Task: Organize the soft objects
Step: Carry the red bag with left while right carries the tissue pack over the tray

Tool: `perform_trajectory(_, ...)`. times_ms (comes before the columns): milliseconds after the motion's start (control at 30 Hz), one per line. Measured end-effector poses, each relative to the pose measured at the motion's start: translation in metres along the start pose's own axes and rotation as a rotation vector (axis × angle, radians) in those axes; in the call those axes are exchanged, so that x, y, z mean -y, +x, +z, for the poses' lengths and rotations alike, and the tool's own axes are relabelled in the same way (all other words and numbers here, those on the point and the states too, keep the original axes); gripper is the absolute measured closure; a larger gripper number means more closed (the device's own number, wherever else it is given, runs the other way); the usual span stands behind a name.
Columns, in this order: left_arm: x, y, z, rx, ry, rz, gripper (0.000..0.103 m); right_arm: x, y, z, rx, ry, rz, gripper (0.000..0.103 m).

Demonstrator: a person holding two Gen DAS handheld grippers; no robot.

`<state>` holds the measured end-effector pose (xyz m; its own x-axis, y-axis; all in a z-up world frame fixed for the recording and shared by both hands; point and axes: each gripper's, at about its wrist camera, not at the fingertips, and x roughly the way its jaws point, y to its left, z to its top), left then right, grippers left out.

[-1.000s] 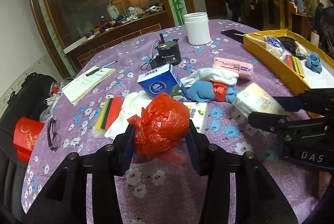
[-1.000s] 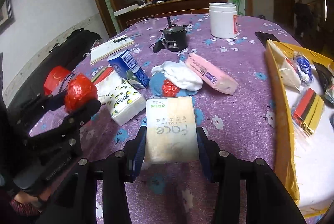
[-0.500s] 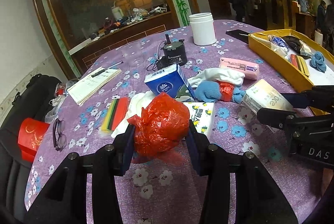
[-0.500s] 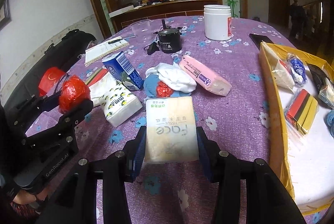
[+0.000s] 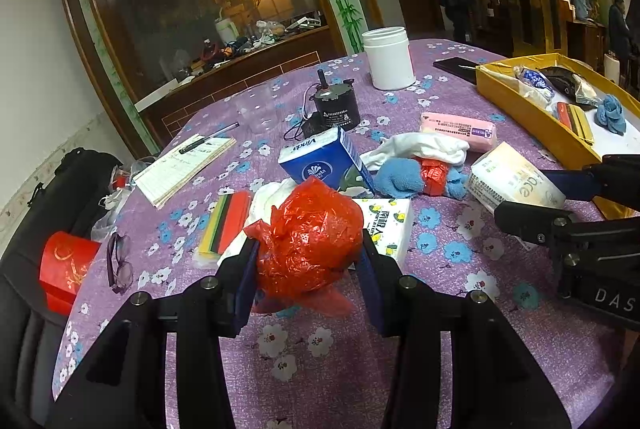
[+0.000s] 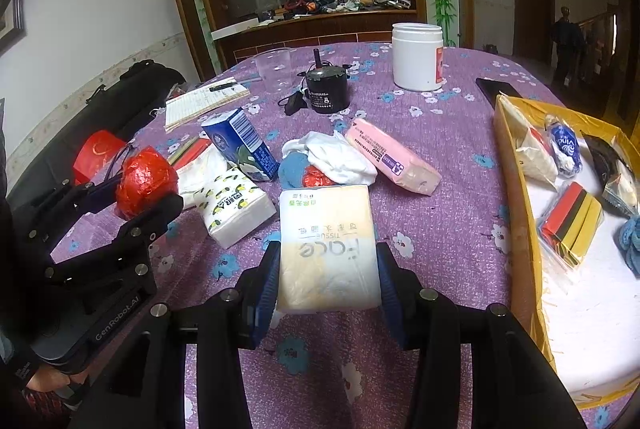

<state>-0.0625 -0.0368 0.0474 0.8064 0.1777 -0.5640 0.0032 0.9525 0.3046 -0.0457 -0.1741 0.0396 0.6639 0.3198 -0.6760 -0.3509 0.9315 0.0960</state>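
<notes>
My left gripper (image 5: 306, 253) is shut on a crumpled red plastic bag (image 5: 308, 237), held above the purple flowered tablecloth. From the right wrist view the same bag (image 6: 146, 181) shows at the left between those fingers. My right gripper (image 6: 328, 269) is shut on a cream tissue pack (image 6: 328, 245) printed "Face". That pack (image 5: 516, 183) appears at the right in the left wrist view. On the cloth lie a white tissue pack with lemons (image 6: 236, 205), a blue Vinda carton (image 6: 240, 145), a white cloth (image 6: 340, 161) over a blue towel (image 5: 400, 179), and a pink pack (image 6: 392, 161).
A yellow tray (image 6: 516, 189) at the right holds a striped cloth pack (image 6: 572, 225) and several wrapped items. Farther back stand a white jar (image 6: 416, 57), a black motor (image 6: 326, 89), a clear cup (image 6: 274, 69), a notepad (image 6: 204, 101) and a phone (image 6: 496, 89). Glasses (image 5: 118, 261) lie at the left edge.
</notes>
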Motion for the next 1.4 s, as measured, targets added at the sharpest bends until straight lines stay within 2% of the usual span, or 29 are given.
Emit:
perform_trajectory(433, 0.002, -0.004, 0.003, 0.017, 0.009, 0.012, 0.06, -0.003, -0.008, -0.001, 0.038, -0.019, -0.019, 0.056)
perform_trajectory(1033, 0.015, -0.017, 0.013, 0.049, 0.05, 0.01, 0.06, 0.006, -0.022, -0.001, 0.073, 0.018, -0.012, 0.056)
perform_trajectory(1400, 0.033, -0.026, 0.04, 0.039, 0.039, -0.152, 0.06, 0.032, -0.043, 0.002, 0.114, 0.098, -0.029, 0.056)
